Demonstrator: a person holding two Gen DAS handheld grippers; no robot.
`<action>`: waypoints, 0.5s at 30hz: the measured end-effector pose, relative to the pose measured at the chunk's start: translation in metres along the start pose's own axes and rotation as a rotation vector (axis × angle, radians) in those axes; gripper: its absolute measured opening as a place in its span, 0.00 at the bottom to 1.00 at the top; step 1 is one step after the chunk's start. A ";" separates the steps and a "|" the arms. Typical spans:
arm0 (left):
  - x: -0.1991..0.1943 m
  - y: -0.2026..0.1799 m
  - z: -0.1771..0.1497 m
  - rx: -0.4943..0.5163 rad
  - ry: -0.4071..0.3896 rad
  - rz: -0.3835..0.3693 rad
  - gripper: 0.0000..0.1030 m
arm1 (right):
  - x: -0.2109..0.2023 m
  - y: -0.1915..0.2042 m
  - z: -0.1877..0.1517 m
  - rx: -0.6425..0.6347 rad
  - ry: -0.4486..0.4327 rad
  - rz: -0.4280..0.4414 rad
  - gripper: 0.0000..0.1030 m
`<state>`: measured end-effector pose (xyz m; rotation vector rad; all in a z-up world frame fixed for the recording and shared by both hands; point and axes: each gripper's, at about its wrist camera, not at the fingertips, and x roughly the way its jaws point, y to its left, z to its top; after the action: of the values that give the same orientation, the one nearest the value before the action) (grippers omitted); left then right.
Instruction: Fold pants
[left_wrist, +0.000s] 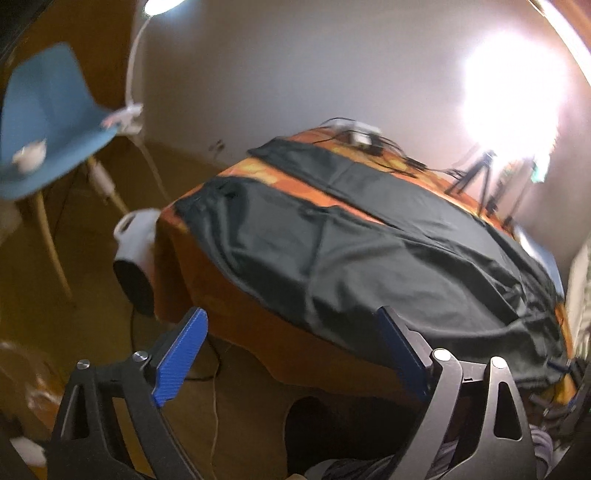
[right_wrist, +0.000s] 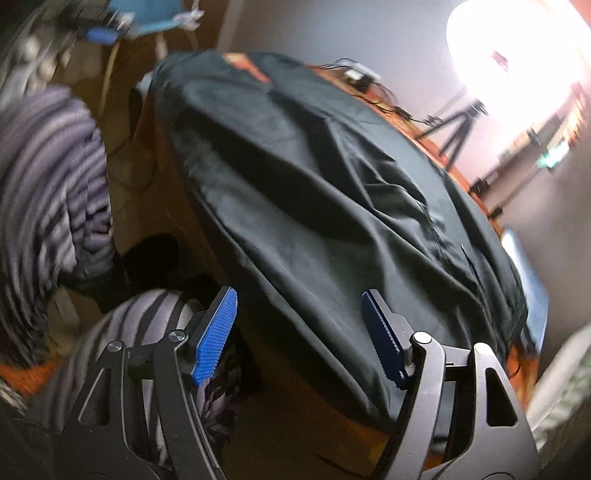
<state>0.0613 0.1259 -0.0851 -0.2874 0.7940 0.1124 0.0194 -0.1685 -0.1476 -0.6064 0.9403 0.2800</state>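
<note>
Blue-padded fingers fill the foreground: the left gripper (left_wrist: 291, 328) gapes wide with nothing between its pads, poised at the near edge of the table (left_wrist: 258, 332). Over to the right gripper (right_wrist: 299, 314), also spread apart and empty, with cloth lying beyond its fingers but not pinched. Biggest thing out there, the pants (left_wrist: 369, 251), dark and wrinkled, spread flat over the orange tabletop, long axis running away from the camera, two legs parting toward the far left end, wide end nearest the right gripper. No label or writing readable. Off left, a blue chair (left_wrist: 51, 122) and a small white heater (left_wrist: 135, 254).
</note>
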 end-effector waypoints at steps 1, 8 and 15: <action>0.003 0.008 0.002 -0.020 0.004 0.006 0.88 | 0.004 0.004 0.000 -0.022 0.005 0.001 0.71; 0.031 0.057 0.017 -0.127 0.045 0.002 0.85 | 0.024 0.009 0.004 -0.086 0.042 -0.008 0.71; 0.072 0.084 0.042 -0.223 0.083 -0.039 0.74 | 0.029 0.012 0.006 -0.129 0.058 -0.050 0.71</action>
<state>0.1231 0.2181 -0.1261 -0.5214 0.8586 0.1532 0.0341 -0.1558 -0.1733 -0.7585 0.9665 0.2807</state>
